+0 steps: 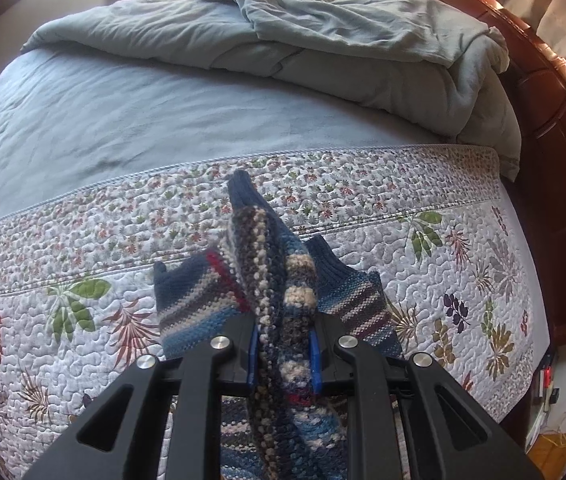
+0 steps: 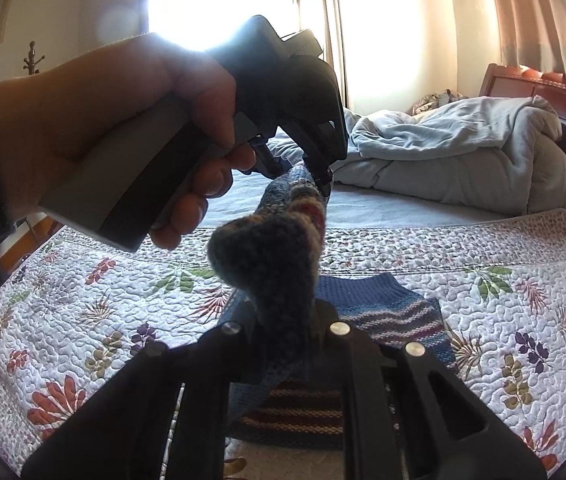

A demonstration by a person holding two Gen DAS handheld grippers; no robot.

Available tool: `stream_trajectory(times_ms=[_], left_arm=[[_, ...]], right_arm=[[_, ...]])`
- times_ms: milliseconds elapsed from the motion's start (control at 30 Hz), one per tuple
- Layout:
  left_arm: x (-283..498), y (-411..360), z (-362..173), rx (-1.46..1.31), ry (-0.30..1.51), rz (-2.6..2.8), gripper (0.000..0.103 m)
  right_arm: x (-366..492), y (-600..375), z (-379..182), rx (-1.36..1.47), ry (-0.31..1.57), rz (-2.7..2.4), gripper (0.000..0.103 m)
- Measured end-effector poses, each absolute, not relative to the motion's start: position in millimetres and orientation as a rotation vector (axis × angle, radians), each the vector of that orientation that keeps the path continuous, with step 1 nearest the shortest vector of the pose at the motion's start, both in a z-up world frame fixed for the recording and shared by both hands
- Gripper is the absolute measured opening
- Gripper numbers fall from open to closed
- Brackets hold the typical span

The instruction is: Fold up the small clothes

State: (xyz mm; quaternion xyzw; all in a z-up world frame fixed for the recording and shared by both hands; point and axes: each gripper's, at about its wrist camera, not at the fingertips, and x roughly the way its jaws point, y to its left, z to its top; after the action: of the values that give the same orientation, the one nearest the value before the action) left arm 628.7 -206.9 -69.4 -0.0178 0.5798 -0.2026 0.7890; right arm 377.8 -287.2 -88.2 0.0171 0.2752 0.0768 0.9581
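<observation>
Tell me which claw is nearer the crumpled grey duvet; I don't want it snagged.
Left, probably. The left claw, gripping the striped knit, is raised farther across the bed, toward the duvet. The right claw holds the knit back over the floral quilt.

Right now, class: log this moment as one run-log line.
task: fold small clothes | left gripper: shut on striped knit sweater | right gripper: shut on it | sweater part lifted over floral quilt
</observation>
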Motion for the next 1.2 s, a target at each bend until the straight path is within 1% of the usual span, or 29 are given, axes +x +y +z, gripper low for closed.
stream_trajectory(times_ms=[267, 667, 1000, 1200], left_arm=[[629.5, -235.7, -82.8, -0.023, 1.267, -0.442, 0.019], [632.9, -275.6, -125.7, -0.007, 1.313, -0.437, 0.019], [632.8, -299.7, -164.3, 0.018, 1.358, -0.413, 0.019], [631.1, -311.7, -183.7, 0.024, 1.379, -0.422, 0.019]], right_arm=[[378.7, -312.0, -99.4, 0.065, 0.579, 0.135, 0.011], [388.3, -358.8, -133.2, 0.179, 0.664, 0.124, 0.011], [397.7, -398.4, -165.4, 0.416, 0.763, 0.179, 0.011], [396.6, -413.5, -179.1, 0.480, 0.802, 0.181, 0.011]])
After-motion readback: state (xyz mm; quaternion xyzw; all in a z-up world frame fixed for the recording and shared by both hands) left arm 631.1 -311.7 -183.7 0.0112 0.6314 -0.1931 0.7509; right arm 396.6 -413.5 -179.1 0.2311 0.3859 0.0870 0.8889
